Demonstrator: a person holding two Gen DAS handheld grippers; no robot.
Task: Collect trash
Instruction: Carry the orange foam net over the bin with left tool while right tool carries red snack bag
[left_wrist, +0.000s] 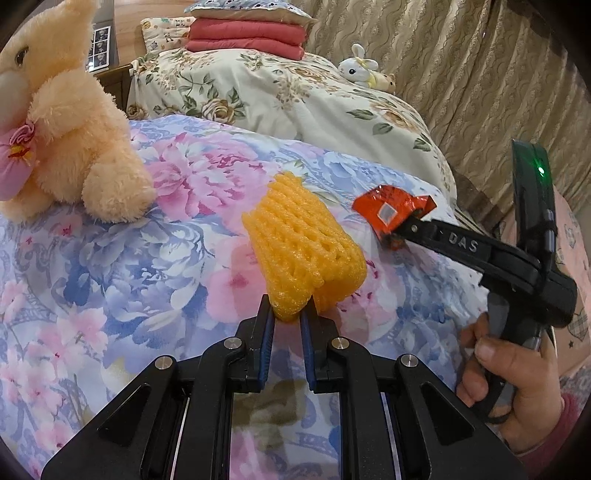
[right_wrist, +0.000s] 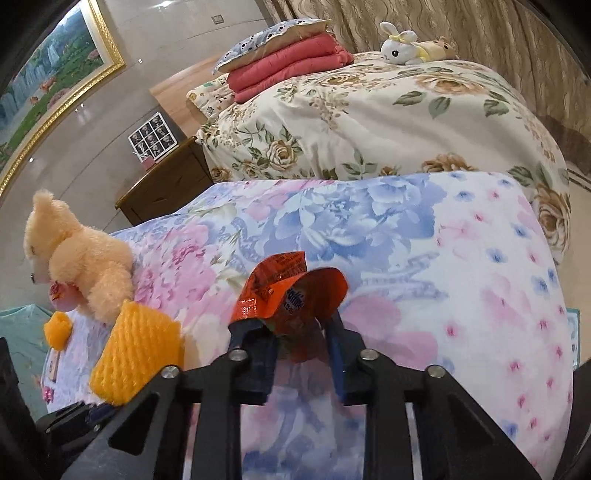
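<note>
My left gripper (left_wrist: 288, 312) is shut on a yellow foam fruit net (left_wrist: 303, 243) and holds it above the blue and pink floral quilt (left_wrist: 129, 266). The net also shows at the lower left of the right wrist view (right_wrist: 136, 358). My right gripper (right_wrist: 291, 326) is shut on a crumpled orange-red foil wrapper (right_wrist: 288, 291). In the left wrist view the right gripper (left_wrist: 400, 230) holds the wrapper (left_wrist: 391, 212) just right of the net. A second small piece of yellow foam (right_wrist: 59, 328) lies on the quilt below the teddy.
A peach teddy bear (left_wrist: 70, 136) sits on the quilt at the left. Behind is a second bed with a cream floral cover (right_wrist: 369, 122), folded red blankets (right_wrist: 288, 62) and a white plush rabbit (right_wrist: 402, 44). A wooden nightstand (right_wrist: 166, 184) stands between the beds.
</note>
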